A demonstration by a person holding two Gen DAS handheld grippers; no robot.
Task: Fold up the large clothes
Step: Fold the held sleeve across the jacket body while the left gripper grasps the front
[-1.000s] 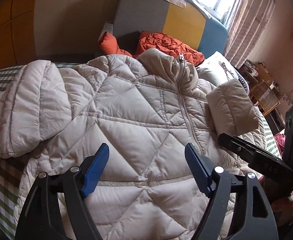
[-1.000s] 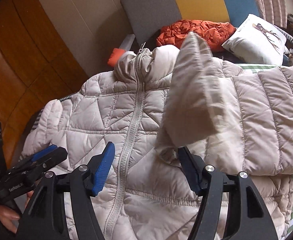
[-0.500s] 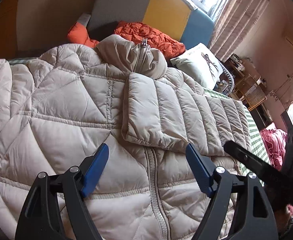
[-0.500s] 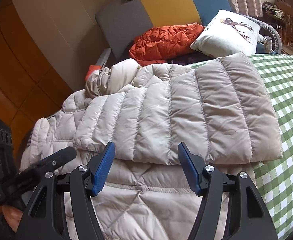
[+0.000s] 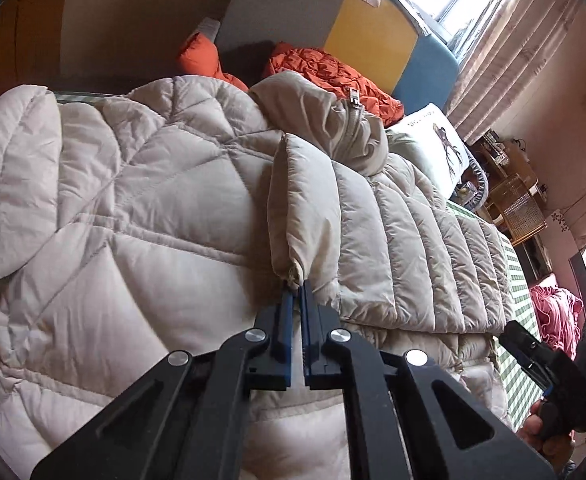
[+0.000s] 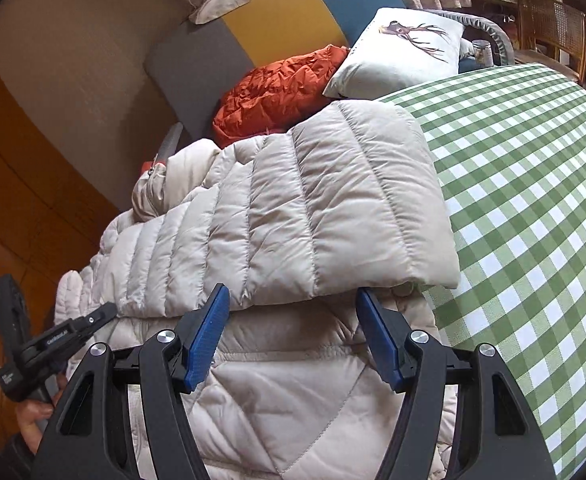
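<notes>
Orange jacket [image 6: 281, 88] and pillow [image 6: 401, 52] behind beige puffer jacket [image 6: 305, 216].

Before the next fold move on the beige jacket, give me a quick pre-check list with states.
1. Left tool pinching the cuff corner of the folded sleeve: ok, it has just closed on the fabric.
2. Right tool free: ok, open over the sleeve edge, nothing between its pads.
3. Sleeve lies across the beige jacket body: ok.
4. Other sleeve folded in: not ok, it lies out to the side.
5. Zipper closed at the collar: ok; lower down cannot tell, covered.
6. Room on the green checked cloth beside the jacket: ok.
</notes>
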